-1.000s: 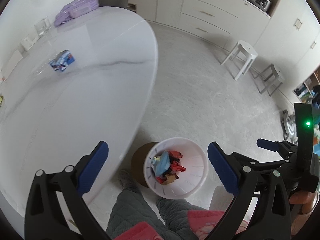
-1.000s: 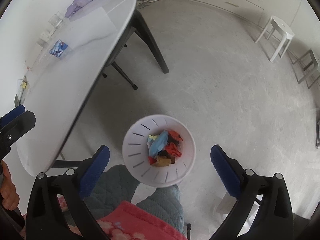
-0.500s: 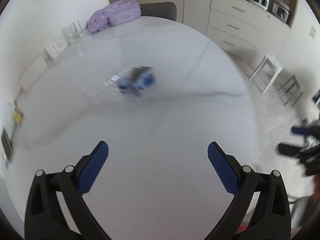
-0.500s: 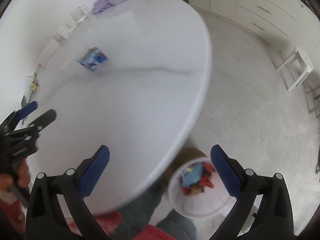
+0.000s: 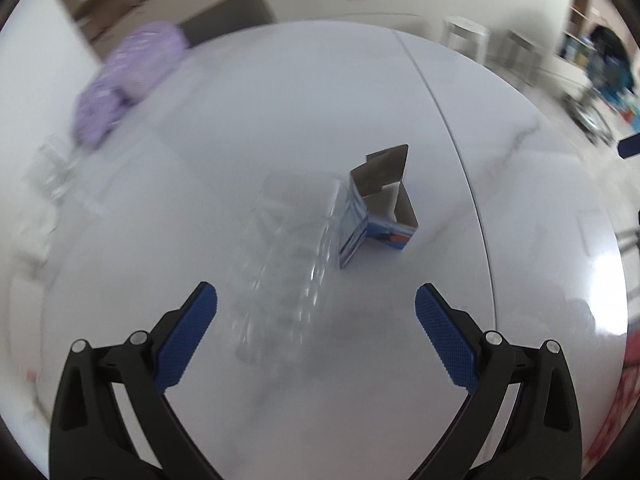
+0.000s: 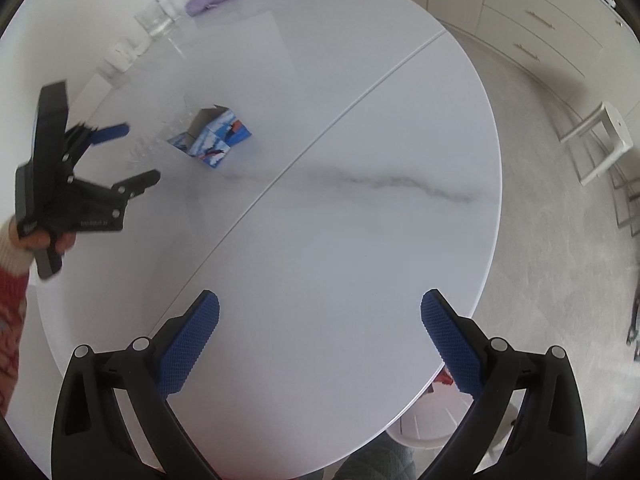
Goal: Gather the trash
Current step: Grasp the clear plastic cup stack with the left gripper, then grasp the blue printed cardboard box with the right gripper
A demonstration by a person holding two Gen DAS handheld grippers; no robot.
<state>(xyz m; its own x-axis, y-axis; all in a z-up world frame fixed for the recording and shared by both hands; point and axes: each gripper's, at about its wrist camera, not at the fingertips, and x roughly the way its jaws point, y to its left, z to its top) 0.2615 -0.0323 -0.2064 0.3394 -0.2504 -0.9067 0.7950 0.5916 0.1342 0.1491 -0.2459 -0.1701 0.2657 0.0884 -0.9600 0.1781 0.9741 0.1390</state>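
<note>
Left gripper [image 5: 316, 300], right gripper [image 6: 320, 308] both spread, empty; only right view shows bin [image 6: 432, 420].

Left gripper [image 5: 316, 304] wide apart over white surface [image 5: 400, 380], nothing between fingers. Just ahead, blurred clear plastic tray [image 5: 288, 264], touching opened blue-and-white box [image 5: 376, 216] with flaps up. Purple bag [image 5: 128, 80] far left at surface edge; blurred glasses [image 5: 52, 168] nearby.

No legible text found; the blue-and-white carton [image 6: 211, 141] on the counter [image 6: 320, 220] carries printed graphics only, unreadable; small lettering on the left tongs [image 6: 132, 156] body is too blurred to read.
</note>
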